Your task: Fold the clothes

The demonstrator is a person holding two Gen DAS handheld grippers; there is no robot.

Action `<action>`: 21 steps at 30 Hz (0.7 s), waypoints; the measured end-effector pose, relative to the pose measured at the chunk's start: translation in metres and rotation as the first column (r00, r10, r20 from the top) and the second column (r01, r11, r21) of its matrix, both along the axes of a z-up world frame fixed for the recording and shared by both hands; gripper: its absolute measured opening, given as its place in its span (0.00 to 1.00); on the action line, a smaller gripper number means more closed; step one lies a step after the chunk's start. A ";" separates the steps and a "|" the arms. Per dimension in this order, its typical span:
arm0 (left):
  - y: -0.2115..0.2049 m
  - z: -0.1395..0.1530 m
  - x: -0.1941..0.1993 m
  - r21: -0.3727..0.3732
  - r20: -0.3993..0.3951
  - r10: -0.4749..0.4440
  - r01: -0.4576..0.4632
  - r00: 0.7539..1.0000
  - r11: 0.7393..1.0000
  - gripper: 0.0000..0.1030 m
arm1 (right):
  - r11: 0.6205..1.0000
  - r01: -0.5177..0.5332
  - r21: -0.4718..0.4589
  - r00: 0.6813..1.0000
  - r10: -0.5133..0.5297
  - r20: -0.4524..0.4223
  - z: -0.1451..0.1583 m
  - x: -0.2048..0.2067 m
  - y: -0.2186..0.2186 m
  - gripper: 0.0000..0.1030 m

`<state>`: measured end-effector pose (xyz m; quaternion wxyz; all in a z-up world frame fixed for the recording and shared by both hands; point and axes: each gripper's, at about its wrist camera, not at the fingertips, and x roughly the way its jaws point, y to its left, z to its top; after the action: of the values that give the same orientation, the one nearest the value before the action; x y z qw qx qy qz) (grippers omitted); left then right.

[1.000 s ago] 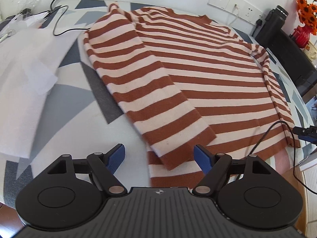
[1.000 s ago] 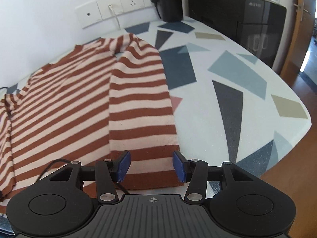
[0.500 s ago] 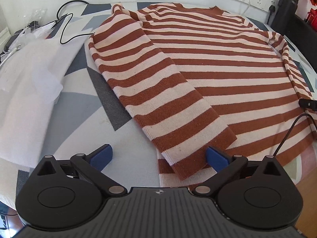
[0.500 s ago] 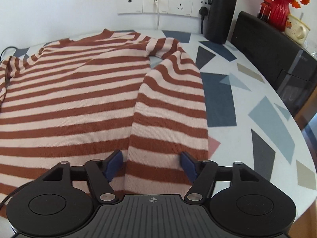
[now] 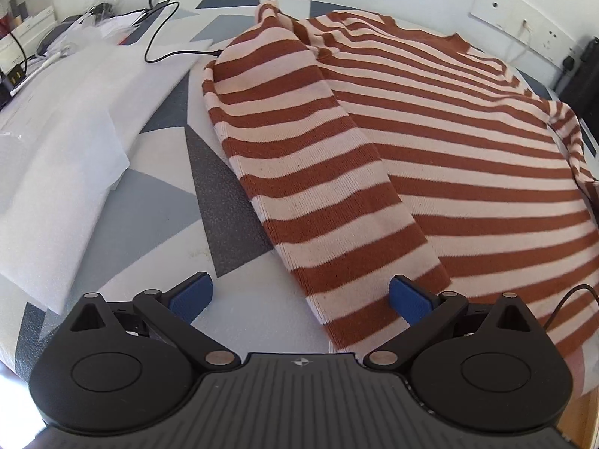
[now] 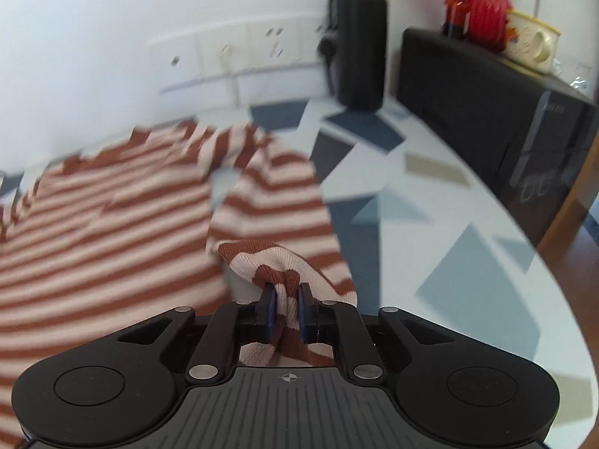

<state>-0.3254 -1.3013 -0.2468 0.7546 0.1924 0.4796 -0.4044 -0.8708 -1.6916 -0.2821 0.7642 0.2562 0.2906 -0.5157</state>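
Observation:
A rust-and-cream striped sweater lies spread on the patterned table, its left sleeve folded down toward me. My left gripper is wide open and low, its right finger against the left sleeve's cuff end. In the right wrist view my right gripper is shut on the bunched cuff of the right sleeve, lifted off the table; the sweater body lies to the left, blurred.
White cloth and a black cable lie at the left. A black flask, a black appliance, a red vase and wall sockets stand at the back right. The table edge curves to the right.
My right gripper has closed on the right sleeve's cuff and lifted it. My left gripper has opened wider and moved in lower around the left sleeve's cuff.

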 end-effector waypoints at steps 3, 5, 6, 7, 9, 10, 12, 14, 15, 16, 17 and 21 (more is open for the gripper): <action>-0.004 0.003 0.001 0.005 -0.006 0.024 -0.023 1.000 1.000 0.97 | 0.997 0.051 -0.059 0.998 -0.054 -0.044 0.005 -0.009 -0.037 0.10; -0.008 0.012 -0.004 -0.037 0.006 0.010 -0.010 1.000 0.999 0.92 | 0.993 0.104 -0.064 0.990 -0.110 -0.090 -0.002 -0.013 -0.061 0.10; -0.011 0.017 -0.009 -0.049 0.030 -0.008 0.010 1.000 0.999 0.92 | 0.990 0.128 -0.063 0.984 -0.135 -0.120 -0.007 -0.014 -0.072 0.11; -0.017 0.020 -0.015 -0.043 0.061 -0.040 0.042 0.997 0.998 0.92 | 0.990 0.125 -0.059 0.982 -0.132 -0.133 -0.010 -0.014 -0.075 0.11; -0.032 0.023 -0.026 -0.018 0.114 -0.109 0.112 0.988 0.994 0.92 | 0.992 0.119 -0.050 0.980 -0.125 -0.156 -0.015 -0.015 -0.079 0.17; -0.038 0.021 -0.029 -0.004 0.120 -0.130 0.132 0.984 0.991 0.92 | 0.993 0.112 -0.046 0.982 -0.117 -0.146 -0.016 -0.015 -0.076 0.22; -0.049 0.016 -0.032 0.017 0.107 -0.139 0.138 0.984 0.990 0.91 | 0.994 0.096 -0.043 0.987 -0.100 -0.123 -0.016 -0.013 -0.065 0.38; -0.056 0.011 -0.032 0.029 0.084 -0.136 0.134 0.987 0.991 0.82 | 0.996 0.074 -0.045 0.990 -0.079 -0.115 -0.012 -0.009 -0.051 0.40; -0.058 0.010 -0.033 0.037 0.091 -0.141 0.138 0.986 0.990 0.79 | 0.997 0.062 -0.045 0.991 -0.067 -0.115 -0.009 -0.006 -0.044 0.40; -0.059 0.009 -0.034 0.047 0.107 -0.149 0.145 0.983 0.988 0.72 | 0.998 0.049 -0.044 0.992 -0.054 -0.113 -0.006 -0.004 -0.038 0.40; -0.060 0.008 -0.035 0.056 0.123 -0.157 0.151 0.980 0.987 0.66 | 0.999 0.034 -0.040 0.995 -0.037 -0.097 -0.002 -0.003 -0.031 0.41; -0.055 0.013 -0.024 0.034 0.107 -0.182 0.180 0.977 0.983 0.20 | 0.998 -0.029 -0.053 0.998 0.025 -0.057 0.011 0.002 -0.010 0.41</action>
<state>-0.3498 -1.3559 -0.2341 0.7375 0.2661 0.4227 -0.4545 -0.8688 -1.7019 -0.2712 0.7692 0.2168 0.3015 -0.5201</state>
